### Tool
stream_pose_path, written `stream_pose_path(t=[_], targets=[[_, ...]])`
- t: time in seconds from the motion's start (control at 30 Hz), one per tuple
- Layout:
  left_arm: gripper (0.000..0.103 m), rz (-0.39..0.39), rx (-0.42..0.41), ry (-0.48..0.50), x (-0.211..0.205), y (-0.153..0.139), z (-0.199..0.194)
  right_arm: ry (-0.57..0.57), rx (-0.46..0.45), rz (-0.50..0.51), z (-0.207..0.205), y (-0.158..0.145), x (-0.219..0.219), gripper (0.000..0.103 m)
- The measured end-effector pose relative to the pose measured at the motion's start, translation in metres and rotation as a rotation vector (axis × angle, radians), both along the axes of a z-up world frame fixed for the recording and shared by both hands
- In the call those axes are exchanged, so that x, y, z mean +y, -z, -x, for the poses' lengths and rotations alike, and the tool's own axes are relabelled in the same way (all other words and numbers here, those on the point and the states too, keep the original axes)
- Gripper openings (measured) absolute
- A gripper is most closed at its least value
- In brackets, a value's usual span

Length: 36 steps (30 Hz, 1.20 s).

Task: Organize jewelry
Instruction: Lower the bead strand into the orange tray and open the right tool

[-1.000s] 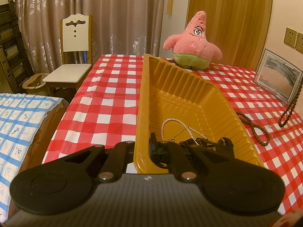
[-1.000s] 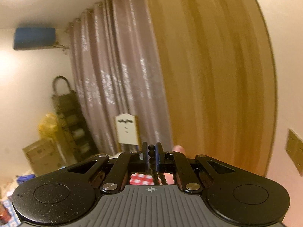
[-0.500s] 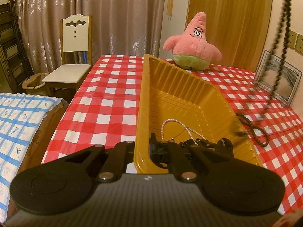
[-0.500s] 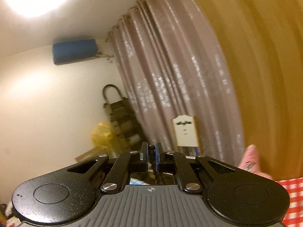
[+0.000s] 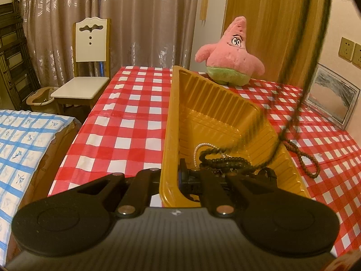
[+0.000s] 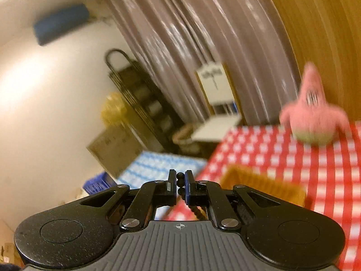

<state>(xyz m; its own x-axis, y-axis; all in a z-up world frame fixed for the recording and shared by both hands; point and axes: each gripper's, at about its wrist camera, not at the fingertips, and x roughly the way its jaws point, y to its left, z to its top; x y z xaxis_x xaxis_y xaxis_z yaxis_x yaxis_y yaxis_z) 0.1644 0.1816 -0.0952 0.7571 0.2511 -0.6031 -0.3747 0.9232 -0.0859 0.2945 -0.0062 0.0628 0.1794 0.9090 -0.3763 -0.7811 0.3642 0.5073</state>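
Observation:
A yellow ribbed tray lies lengthways on the red-checked tablecloth. My left gripper is shut on the tray's near wall. Inside the tray lie a white pearl necklace and the heaped lower end of a dark bead string. The rest of that string, blurred, rises to the top right. My right gripper is shut on its top beads, above and short of the tray. A brown bead necklace lies on the cloth right of the tray.
A pink star plush stands behind the tray's far end. A framed picture leans on the right wall under sockets. A white chair stands past the table's left edge, and a blue-checked cover lies lower left.
My right gripper has swung down and tilted toward the table. The dark bead string came in from the right, and its lower end now rests heaped in the tray. The left gripper kept still.

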Motion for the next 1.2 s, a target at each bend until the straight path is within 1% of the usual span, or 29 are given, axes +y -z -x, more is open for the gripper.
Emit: stream_pose_path(t=[0.07, 0.13, 0.2, 0.3, 0.4, 0.43, 0.5, 0.63, 0.67, 0.7, 0.73, 0.77, 0.87, 0.93, 1.0, 1.07, 1.1, 1.13, 1.2], targets=[[0.004, 0.001, 0.000, -0.002, 0.000, 0.000, 0.000, 0.026, 0.049, 0.043, -0.005, 0.028, -0.001, 0.007], [0.004, 0.003, -0.001, -0.003, 0.000, 0.000, 0.000, 0.044, 0.117, 0.071, -0.012, 0.054, 0.001, 0.007], [0.004, 0.003, -0.002, -0.004, 0.000, 0.000, 0.001, 0.076, 0.145, 0.116, -0.018, 0.076, 0.002, 0.007], [0.004, 0.006, -0.002, -0.005, 0.000, 0.001, 0.001, 0.100, 0.183, 0.162, -0.023, 0.098, 0.006, 0.007], [0.004, 0.007, -0.002, -0.006, 0.000, 0.001, 0.001, 0.106, 0.188, 0.179, -0.026, 0.106, 0.009, 0.007], [0.004, 0.007, -0.002, -0.006, 0.000, 0.001, 0.001, 0.102, 0.183, 0.161, -0.026, 0.101, 0.010, 0.007], [0.004, 0.007, -0.002, -0.006, 0.001, 0.001, 0.001, 0.089, 0.163, 0.079, -0.022, 0.090, 0.009, 0.007], [0.004, 0.008, -0.002, -0.006, 0.001, 0.002, 0.002, 0.063, 0.088, -0.208, -0.013, 0.065, -0.005, 0.007], [0.004, 0.008, -0.002, -0.006, 0.001, 0.001, 0.002, 0.060, 0.073, -0.262, -0.011, 0.062, -0.009, 0.007], [0.004, 0.008, -0.002, -0.006, 0.001, 0.001, 0.002, 0.062, 0.069, -0.281, -0.010, 0.061, -0.009, 0.007], [0.004, 0.008, -0.002, -0.006, 0.001, 0.001, 0.002, 0.063, 0.075, -0.251, -0.010, 0.065, -0.008, 0.007], [0.004, 0.009, -0.002, -0.007, 0.001, 0.001, 0.002, 0.066, 0.087, -0.193, -0.010, 0.072, -0.004, 0.007], [0.004, 0.010, -0.001, -0.007, 0.001, 0.002, 0.003, 0.096, 0.135, 0.042, -0.010, 0.117, 0.008, 0.007], [0.004, 0.011, 0.000, -0.007, 0.000, 0.004, 0.003, 0.116, 0.184, 0.144, -0.012, 0.147, 0.011, 0.007], [0.004, 0.012, 0.000, -0.008, 0.000, 0.004, 0.003, 0.132, 0.214, 0.210, -0.013, 0.171, 0.009, 0.007], [0.004, 0.011, 0.000, -0.008, 0.000, 0.004, 0.003, 0.140, 0.229, 0.263, -0.016, 0.187, 0.010, 0.007], [0.004, 0.011, 0.001, -0.008, 0.001, 0.004, 0.003, 0.142, 0.235, 0.283, -0.016, 0.191, 0.010, 0.007], [0.004, 0.012, 0.001, -0.009, 0.001, 0.004, 0.003, 0.152, 0.228, 0.282, -0.016, 0.193, 0.009, 0.007], [0.004, 0.015, 0.002, -0.009, 0.001, 0.005, 0.004, 0.149, 0.186, 0.300, -0.015, 0.193, 0.011, 0.008]])
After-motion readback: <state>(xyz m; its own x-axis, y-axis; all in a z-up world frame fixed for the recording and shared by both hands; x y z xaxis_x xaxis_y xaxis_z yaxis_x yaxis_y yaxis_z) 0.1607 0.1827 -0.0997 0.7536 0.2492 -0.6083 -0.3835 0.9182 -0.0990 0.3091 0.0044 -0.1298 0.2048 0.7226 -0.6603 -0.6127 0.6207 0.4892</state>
